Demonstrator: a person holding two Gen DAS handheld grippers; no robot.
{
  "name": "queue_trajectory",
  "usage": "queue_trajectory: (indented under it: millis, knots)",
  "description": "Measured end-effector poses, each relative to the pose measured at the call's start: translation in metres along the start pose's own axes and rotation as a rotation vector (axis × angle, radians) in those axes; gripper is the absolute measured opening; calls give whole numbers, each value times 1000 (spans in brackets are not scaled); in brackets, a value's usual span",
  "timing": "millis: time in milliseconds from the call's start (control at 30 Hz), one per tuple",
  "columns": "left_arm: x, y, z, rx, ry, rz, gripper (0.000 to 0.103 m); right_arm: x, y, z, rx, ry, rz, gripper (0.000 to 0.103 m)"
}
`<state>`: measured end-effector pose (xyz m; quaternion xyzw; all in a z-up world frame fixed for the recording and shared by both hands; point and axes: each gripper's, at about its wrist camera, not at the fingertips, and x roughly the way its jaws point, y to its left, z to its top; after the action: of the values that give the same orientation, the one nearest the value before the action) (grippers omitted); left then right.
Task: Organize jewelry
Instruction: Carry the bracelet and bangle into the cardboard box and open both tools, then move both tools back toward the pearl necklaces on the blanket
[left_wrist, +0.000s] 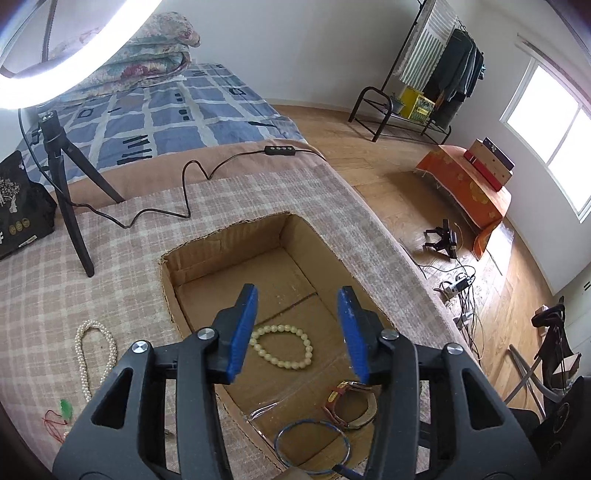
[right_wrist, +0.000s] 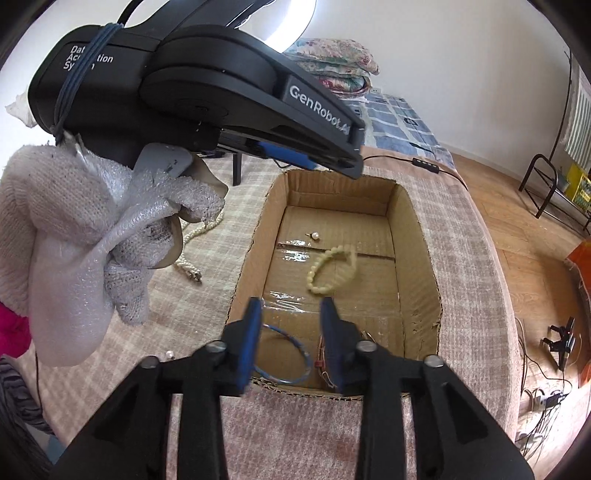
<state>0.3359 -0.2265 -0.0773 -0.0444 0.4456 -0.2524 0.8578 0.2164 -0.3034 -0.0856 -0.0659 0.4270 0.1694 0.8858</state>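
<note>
Black arms tipped with blue pads fill the foreground of both wrist views. From the left wrist, the left claw (left_wrist: 297, 332) hangs over an open cardboard box (left_wrist: 229, 236), its jaws spread with nothing between them. From the right wrist, the right claw (right_wrist: 290, 339) hovers over the near end of the same box (right_wrist: 417, 236), jaws likewise apart and empty.

Inside the box, on its taped floor, lie a cream bead bracelet (left_wrist: 282, 346) near the middle, a thin blue bangle (left_wrist: 312, 445) at the near end, and a watch with a reddish strap (left_wrist: 349, 404) just beside the bangle. The right wrist view also shows a small pearl earring (right_wrist: 314, 235) towards the far end, apart from the bracelet (right_wrist: 332, 271).

The box sits sunk into a table covered by a pale checked cloth (left_wrist: 74, 266), its torn rim level with the cloth. Outside the box, on the cloth to its left, lie a white pearl necklace (left_wrist: 86, 354) and a small green pendant on red cord (left_wrist: 65, 409). A gloved hand (right_wrist: 92, 236) grips the left tool above that side. A ring light's tripod (left_wrist: 64, 184) and its cable stand beyond the box; the table's right edge drops to bare wooden floor (left_wrist: 406, 184).
</note>
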Motion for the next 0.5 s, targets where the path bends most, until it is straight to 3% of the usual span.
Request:
queue_trajectory:
  millis: [133, 367, 500]
  knots:
    - [-1, 2, -1, 2, 5, 8, 46, -2, 0, 0, -3, -7, -29, 66]
    - [-11, 11, -4, -3, 7, 25, 48, -3, 7, 3, -25, -7, -63, 74]
    - [-23, 20, -7, -1, -10, 44, 57, -5, 10, 4, -24, -11, -63, 77]
